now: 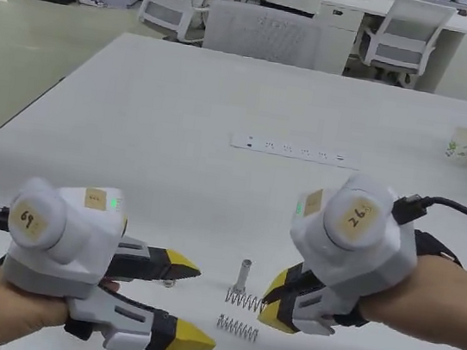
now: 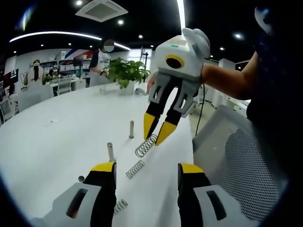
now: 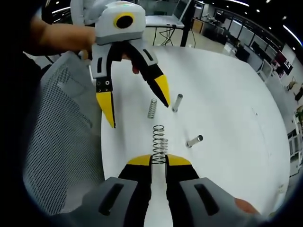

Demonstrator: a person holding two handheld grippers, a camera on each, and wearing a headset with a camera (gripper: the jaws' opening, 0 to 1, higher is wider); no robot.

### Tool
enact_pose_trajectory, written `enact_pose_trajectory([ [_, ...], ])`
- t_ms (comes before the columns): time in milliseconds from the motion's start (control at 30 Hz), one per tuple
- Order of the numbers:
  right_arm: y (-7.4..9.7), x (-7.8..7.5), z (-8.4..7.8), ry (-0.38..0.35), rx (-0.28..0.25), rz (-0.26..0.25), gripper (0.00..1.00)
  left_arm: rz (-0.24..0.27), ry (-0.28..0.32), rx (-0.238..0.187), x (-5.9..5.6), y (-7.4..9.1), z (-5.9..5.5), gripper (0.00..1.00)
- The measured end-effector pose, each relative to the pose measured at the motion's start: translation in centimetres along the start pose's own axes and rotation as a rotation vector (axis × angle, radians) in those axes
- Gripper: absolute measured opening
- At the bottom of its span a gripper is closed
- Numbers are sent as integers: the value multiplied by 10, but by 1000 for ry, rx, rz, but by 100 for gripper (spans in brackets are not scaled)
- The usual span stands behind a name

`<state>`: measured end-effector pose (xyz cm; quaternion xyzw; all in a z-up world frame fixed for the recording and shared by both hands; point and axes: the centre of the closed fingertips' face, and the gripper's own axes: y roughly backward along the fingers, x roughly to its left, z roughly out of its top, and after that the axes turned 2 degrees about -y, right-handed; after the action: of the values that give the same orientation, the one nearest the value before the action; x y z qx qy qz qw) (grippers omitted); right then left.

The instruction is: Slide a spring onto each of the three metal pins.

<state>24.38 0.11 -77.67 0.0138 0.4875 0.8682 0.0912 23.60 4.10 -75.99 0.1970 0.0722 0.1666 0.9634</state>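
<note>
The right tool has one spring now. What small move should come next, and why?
I would probably lift the right tool, shut on one end of a spring, and bring the spring's free end over the upright pin beside it. That pin is bare, another spring lies loose on the table, and the left tool is open and empty.

my left gripper and right gripper both matt white plastic, smooth yellow tips, shiny bare-metal wire spring, dull metal pin, smooth matt white tabletop
</note>
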Motion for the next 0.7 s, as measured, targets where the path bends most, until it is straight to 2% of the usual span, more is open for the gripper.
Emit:
enact_pose_trajectory([
  [700,-4,13,7,57,12,52,8,-52,-60,0,-9,-8,2,28],
])
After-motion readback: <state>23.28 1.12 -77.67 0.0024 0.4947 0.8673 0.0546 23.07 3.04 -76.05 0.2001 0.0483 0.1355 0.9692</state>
